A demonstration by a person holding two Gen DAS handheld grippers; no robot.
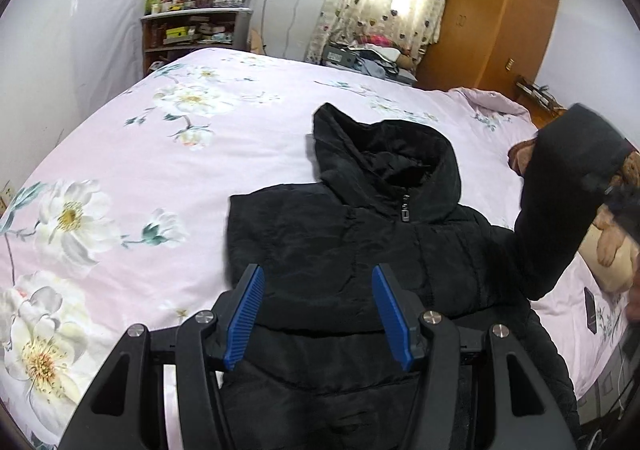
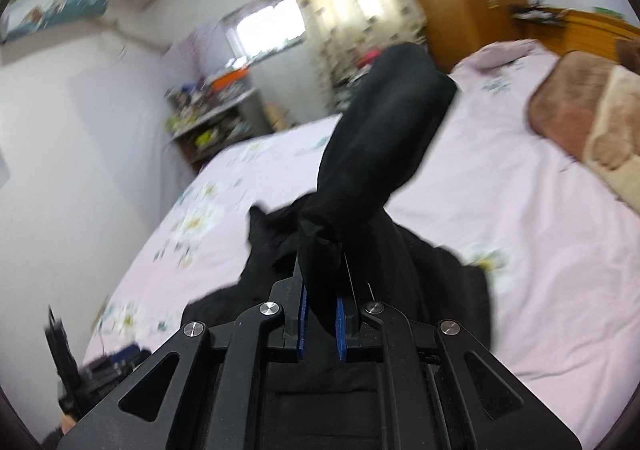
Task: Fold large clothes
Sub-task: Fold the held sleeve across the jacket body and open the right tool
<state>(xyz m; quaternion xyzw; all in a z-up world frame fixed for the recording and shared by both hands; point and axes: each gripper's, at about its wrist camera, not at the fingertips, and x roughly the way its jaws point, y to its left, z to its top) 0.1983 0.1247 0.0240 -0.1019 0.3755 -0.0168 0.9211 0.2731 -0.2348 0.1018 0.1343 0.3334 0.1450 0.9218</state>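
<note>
A black hooded puffer jacket (image 1: 352, 226) lies front up on the pink floral bed, hood pointing away, its left side folded in. My left gripper (image 1: 318, 278) is open and empty, hovering just above the jacket's lower chest. My right gripper (image 2: 320, 278) is shut on the jacket's right sleeve (image 2: 380, 130), which it holds lifted off the bed; the sleeve (image 1: 560, 202) rises at the right of the left wrist view. The right wrist view is blurred by motion.
The pink floral duvet (image 1: 160, 170) covers the bed. A brown plush toy (image 1: 616, 234) and pillow (image 2: 580, 122) lie at the right. A cluttered shelf (image 1: 192, 30) stands by the far wall, an orange wardrobe (image 1: 500, 10) at the back right.
</note>
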